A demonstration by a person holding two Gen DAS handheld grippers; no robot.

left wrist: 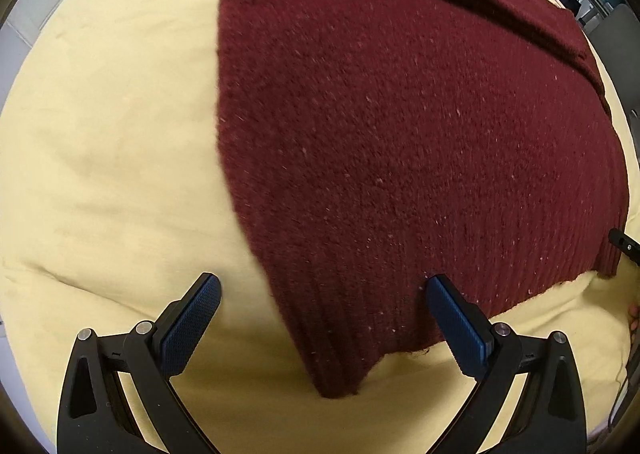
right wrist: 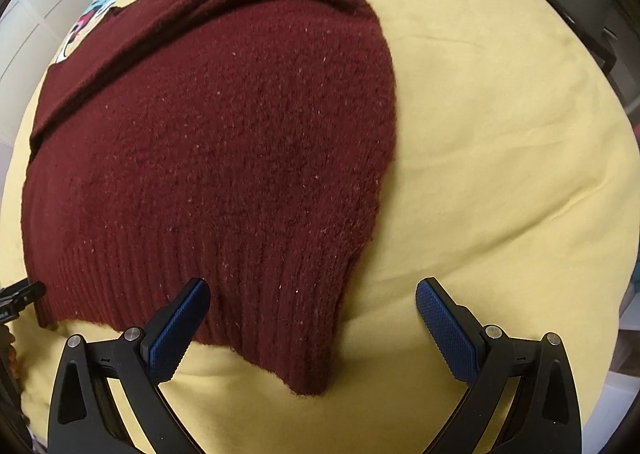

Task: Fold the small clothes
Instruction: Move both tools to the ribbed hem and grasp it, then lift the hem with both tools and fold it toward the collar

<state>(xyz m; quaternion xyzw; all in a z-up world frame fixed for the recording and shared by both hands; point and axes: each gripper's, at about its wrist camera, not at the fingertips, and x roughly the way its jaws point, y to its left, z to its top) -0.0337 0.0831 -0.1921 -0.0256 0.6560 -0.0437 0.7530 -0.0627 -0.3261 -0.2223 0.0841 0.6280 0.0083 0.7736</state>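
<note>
Sweater [left wrist: 400, 133] corners lie between both grippers' spread fingers [left wrist: 200, 318] [right wrist: 180, 330] — none pinching.

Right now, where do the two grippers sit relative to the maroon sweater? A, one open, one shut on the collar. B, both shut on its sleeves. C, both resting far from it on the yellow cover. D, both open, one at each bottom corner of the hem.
D: the left gripper and the right gripper both have their jaws spread wide, each framing a bottom hem corner of the maroon sweater lying on the yellow cover.
</note>
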